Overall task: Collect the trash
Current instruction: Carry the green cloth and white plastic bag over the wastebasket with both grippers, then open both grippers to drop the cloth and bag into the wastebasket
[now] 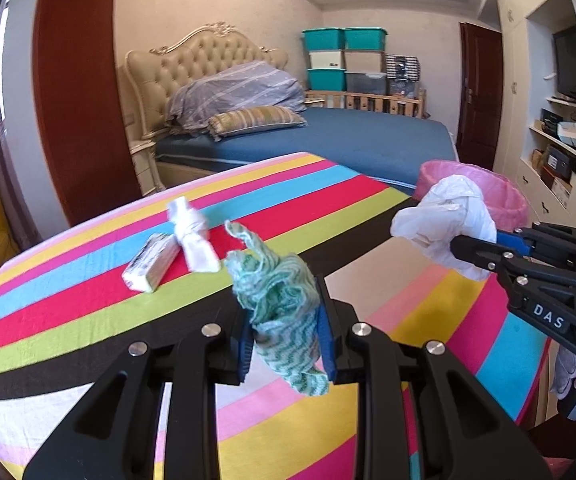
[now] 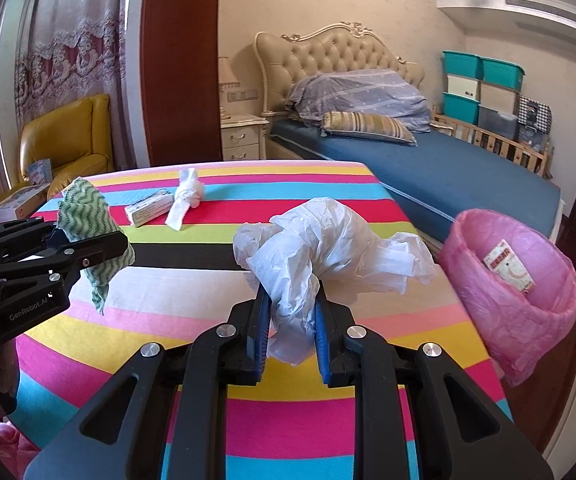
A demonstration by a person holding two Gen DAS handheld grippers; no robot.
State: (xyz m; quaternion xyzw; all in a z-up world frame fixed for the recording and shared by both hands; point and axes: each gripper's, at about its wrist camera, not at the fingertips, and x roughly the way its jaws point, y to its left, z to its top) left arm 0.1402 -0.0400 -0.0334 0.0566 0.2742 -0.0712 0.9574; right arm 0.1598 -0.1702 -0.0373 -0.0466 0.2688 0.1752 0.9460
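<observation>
Left claw (image 1: 286,312) found clamped shut on green-and-white wavy-patterned cloth (image 1: 284,300), blue pads pressing both flanks, loose tail hanging below. Right claw (image 2: 289,316) likewise shut on crumpled white plastic bag (image 2: 327,248), pinched low at a narrow neck, most of the bulk billowing free above the pads. Both loads carried clear above striped tabletop (image 2: 248,412).

Pink-lined waste bin (image 2: 519,300) noted beside the tabletop's right edge, one printed packet (image 2: 509,266) already inside. Small white box (image 1: 152,262) and twisted white tissue (image 1: 194,236) left lying side by side near the far edge of the tabletop, not yet collected.

Risks judged from present state:
- Slippery film held only by a thin neck; likely to slide out before reaching the bin if swung.
- Light bag apt to drift or catch on the bin liner's rim and hang outside on release.
- Dangling cloth tail liable to drag across the tabletop, or snag the right claw if both crossed toward the bin together.
- Bin liner loose and leaning; a knock from either claw likely to tip it.
- Remaining box and tissue near the edge; a sweep apt to push them off.
</observation>
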